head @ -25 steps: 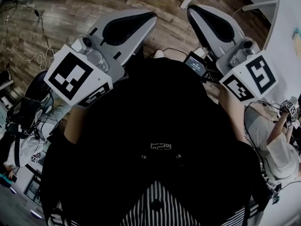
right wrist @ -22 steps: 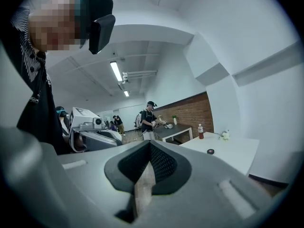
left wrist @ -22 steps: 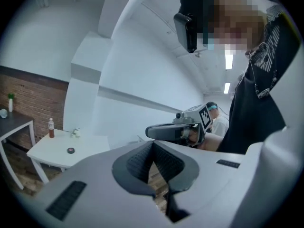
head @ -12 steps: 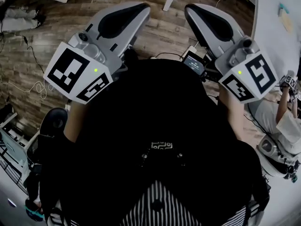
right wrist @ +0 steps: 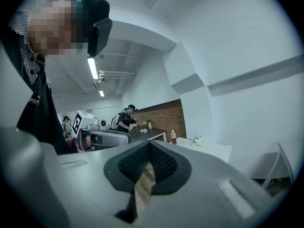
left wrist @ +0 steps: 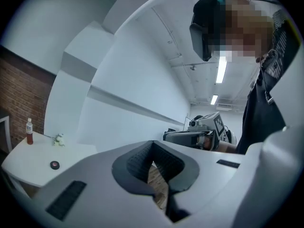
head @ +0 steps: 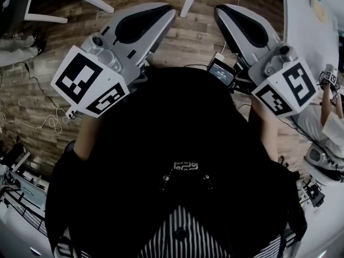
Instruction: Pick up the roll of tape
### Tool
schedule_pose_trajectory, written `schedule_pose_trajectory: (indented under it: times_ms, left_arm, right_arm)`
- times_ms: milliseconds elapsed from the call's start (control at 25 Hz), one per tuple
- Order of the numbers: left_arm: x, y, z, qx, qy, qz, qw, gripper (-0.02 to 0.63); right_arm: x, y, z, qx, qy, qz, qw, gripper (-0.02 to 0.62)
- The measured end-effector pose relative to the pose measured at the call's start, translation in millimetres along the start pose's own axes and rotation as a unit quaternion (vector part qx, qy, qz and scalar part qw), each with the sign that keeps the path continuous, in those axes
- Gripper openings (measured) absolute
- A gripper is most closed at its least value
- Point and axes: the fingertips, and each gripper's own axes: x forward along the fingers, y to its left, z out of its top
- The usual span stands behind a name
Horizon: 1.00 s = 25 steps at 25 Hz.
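This is a shared lab or studio workspace, plain and open. In the head view, a wood-plank floor [head: 196, 39] has loose cables [head: 45, 123] trailing at the left and a white table leg [head: 189, 3] at the top. In the right gripper view, strip lights [right wrist: 92, 68] run along a bare ceiling at upper left. A brick wall [right wrist: 164, 118] stands at centre, where a person [right wrist: 124, 119] with a backpack works at a dark table [right wrist: 149, 133]. In the left gripper view, a white table [left wrist: 28, 160] at lower left carries a bottle [left wrist: 29, 131].

two grippers (left gripper [head: 167, 11], right gripper [head: 221, 11]), one bottle [left wrist: 29, 131], one dark ring [left wrist: 55, 165], perhaps tape.
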Motion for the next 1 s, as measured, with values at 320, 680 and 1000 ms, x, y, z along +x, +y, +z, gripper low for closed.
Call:
schedule_pose_trajectory:
  times_ms: [320,680,1000]
  left_arm:
    - [-29,50,18,0.000,-0.006,-0.016,0.9998,0.006]
    - [-79,111,20,-0.017,-0.023,-0.013,0.9995,0.006]
    - [-120,146,16,-0.026,-0.052,0.004,0.9983,0.006]
  right_arm:
    - [60,10,18,-0.002,0.009,-0.014,1.000,0.005]
    - [135,31,18,-0.010,0.034,-0.014,0.999,0.005]
    - [189,53,3,-0.019,0.069,0.005,0.997,0.005]
